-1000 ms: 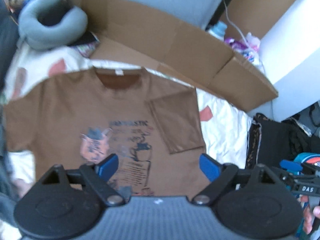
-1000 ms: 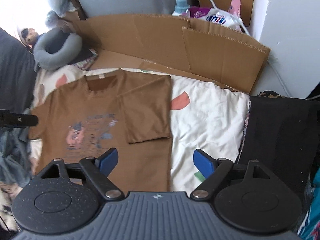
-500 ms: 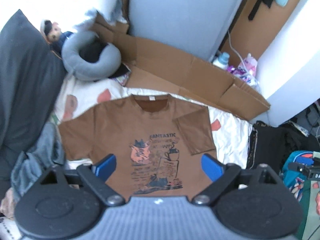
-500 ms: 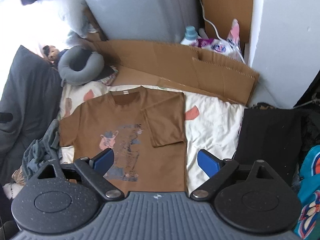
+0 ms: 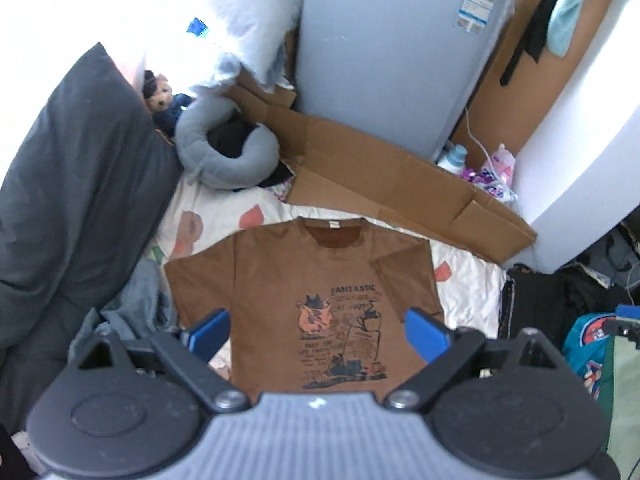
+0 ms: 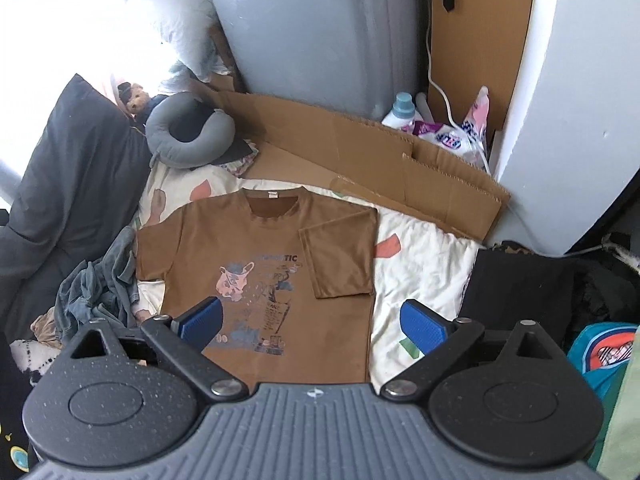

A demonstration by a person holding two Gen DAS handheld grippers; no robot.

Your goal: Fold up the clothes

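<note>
A brown T-shirt (image 5: 280, 288) (image 6: 224, 240) with a cartoon print lies flat, front up, on a cream bedsheet (image 6: 420, 276). Its right side and sleeve (image 6: 340, 256) are folded inward over the body; the left sleeve (image 5: 196, 280) lies spread out. My left gripper (image 5: 318, 330) hangs open high above the shirt's lower half, nothing between its blue pads. High over the shirt's hem, my right gripper (image 6: 312, 320) is open and holds nothing.
A dark grey duvet (image 5: 72, 200) and a crumpled grey garment (image 6: 96, 284) lie left of the shirt. A grey neck pillow (image 5: 228, 152) and flattened cardboard (image 6: 360, 152) sit behind it. A black cloth (image 6: 520, 292) and a teal bag (image 6: 600, 352) are at the right.
Both grippers have risen and pulled back from the shirt, so it looks smaller and more of the room shows. The shirt has not moved. Both stay open.
</note>
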